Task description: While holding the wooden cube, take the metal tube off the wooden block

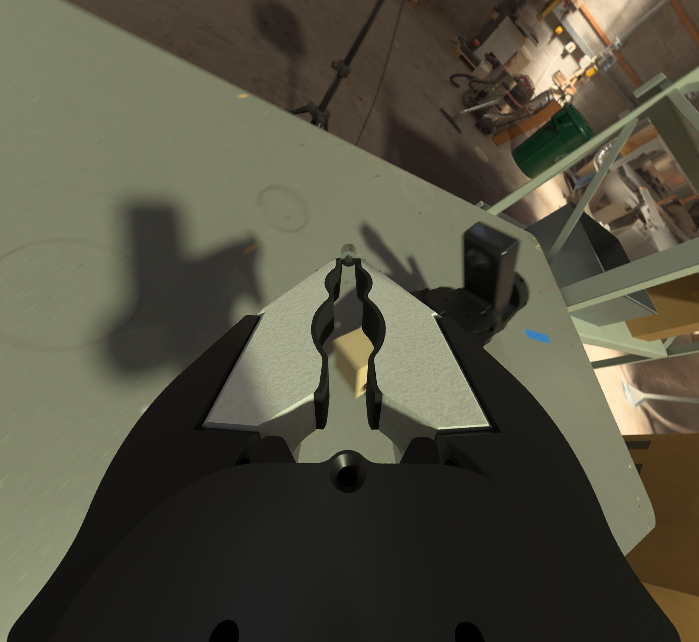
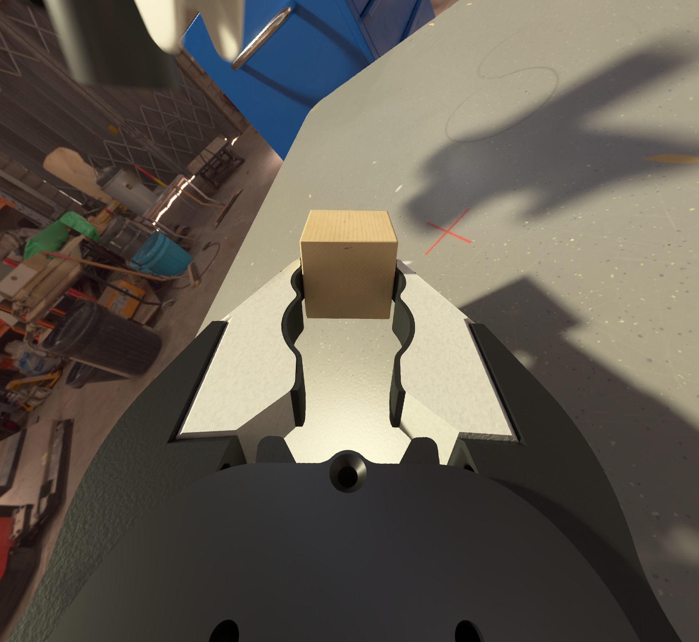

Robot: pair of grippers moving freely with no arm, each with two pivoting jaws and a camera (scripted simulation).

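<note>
Standing near the table's (image 1: 151, 132) corner in the left wrist view is a black post on a round base (image 1: 490, 276), just right of the left gripper (image 1: 348, 261); a blue tape mark (image 1: 537, 336) lies closer to the edge beyond it. That gripper hangs above the table, tilted down, its jaws nearly together and pinching the tube (image 1: 348, 252) at their very tips, the tube's grey end poking out past them. Below, seen through the gap between the fingers, the block (image 1: 350, 357) rests on the table with a hole in its near face, apart from the tube. Only this view shows the block and post. The right wrist view shows the right gripper (image 2: 348, 276) low over another corner of the table (image 2: 567, 321), jaws apart to the cube's width and clamped on the cube (image 2: 348, 264) by its two sides. A red cross (image 2: 448, 232) is marked on the table just right of the cube. At upper left of that view the other gripper looms, blurred, with the tube (image 2: 261, 37) slanting from its tips, in front of a blue cabinet (image 2: 321, 19).
</note>
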